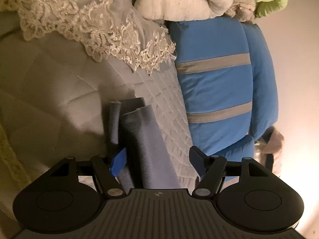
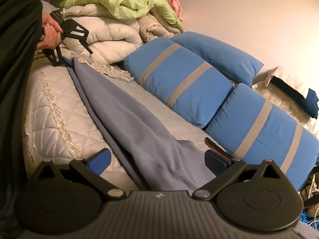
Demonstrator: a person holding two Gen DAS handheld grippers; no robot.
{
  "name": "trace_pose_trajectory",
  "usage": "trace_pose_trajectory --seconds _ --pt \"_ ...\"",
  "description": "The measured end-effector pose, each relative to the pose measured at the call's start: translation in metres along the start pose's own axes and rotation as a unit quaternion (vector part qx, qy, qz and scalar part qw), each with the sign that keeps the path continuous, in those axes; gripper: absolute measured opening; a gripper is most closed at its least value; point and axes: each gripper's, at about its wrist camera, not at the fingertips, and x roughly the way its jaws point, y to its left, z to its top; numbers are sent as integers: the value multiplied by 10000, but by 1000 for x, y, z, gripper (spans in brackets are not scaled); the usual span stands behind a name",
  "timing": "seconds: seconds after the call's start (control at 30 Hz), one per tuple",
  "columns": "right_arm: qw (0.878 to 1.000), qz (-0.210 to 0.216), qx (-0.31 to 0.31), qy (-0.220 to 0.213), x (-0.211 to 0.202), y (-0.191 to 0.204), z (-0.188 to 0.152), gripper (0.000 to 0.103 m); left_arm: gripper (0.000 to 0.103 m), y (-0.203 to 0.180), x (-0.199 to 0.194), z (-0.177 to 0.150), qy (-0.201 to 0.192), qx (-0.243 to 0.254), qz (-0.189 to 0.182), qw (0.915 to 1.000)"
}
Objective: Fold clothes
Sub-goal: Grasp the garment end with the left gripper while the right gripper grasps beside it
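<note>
Right now the bed [image 2: 49, 107] takes up most of what I can see, its quilted white cover running out from under both grippers. Along the far side lie blue cushions [image 2: 179, 75] with grey stripes, and at the head a pile of bedding [image 2: 103, 33] with a green sheet [image 2: 123, 6] on top. A lace-edged cloth [image 1: 95, 25] spills from that pile onto the quilt.

Across the bed, a grey-blue cloth [image 2: 127, 119] is stretched lengthwise between the two grippers. It looks like a soft fleece piece, already doubled along its length, since two layered edges show at the left gripper's end; I cannot tell what garment it is.

The left gripper [image 1: 157, 163], held by a hand [image 2: 49, 35] coming out of a dark sleeve [image 2: 18, 39], stands roughly half open. The cloth's end passes between its fingers, bunched against the left one, but the right one stands clear, so I don't think it is pinched.

The right gripper [image 2: 157, 159] also stands wide, with the cloth's other end draped between its fingers and no pad visibly pressing on it. I cannot tell whether anything below the camera housing catches the fabric.

As for progress, I'd judge the folding is under way: the piece is laid out long and narrow, and the crosswise folds that would bring one end to the other remain, as does everything in the pile.
</note>
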Motion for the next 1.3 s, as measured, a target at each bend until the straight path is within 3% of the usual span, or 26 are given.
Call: trace_pose_trajectory --seconds 0.07,0.17,0.27,0.33,0.5,0.73,0.87,1.0,1.17,1.2,1.27,1.3 --pt "9995 -175 -248 32 1 2 0 103 41 -1 1 0 -47 30 -45 10000" --pt "9972 -350 -647 113 2 6 2 101 19 -6 4 0 -79 164 1 9998" --pt "9958 -392 -806 168 3 8 5 98 12 -11 3 0 -93 334 60 9994" --pt "9943 -465 -918 265 6 9 7 95 9 -15 1 1 -95 452 95 9989" --pt "9791 -582 -1898 433 17 27 7 89 4 -17 -2 3 -124 562 224 9981" --pt "9540 -457 -2933 409 23 61 5 62 3 -15 -5 8 -15 604 679 9959" --pt "9436 -397 -3269 339 21 76 3 68 2 -20 -7 8 -10 810 869 9929" --pt "9489 -357 -3112 388 17 74 5 70 2 -22 -7 9 -20 828 910 9924" --pt "9430 -607 -3217 592 21 72 3 69 2 -27 -8 10 -36 886 938 9916" --pt "9401 -633 -3288 639 22 72 2 67 2 -28 -8 10 -44 922 966 9910" --pt "9364 -601 -3374 759 24 71 2 49 2 -31 -9 11 -59 989 1016 9899" --pt "9381 -552 -3322 809 25 69 3 32 2 -31 -9 11 -69 1006 1033 9895"
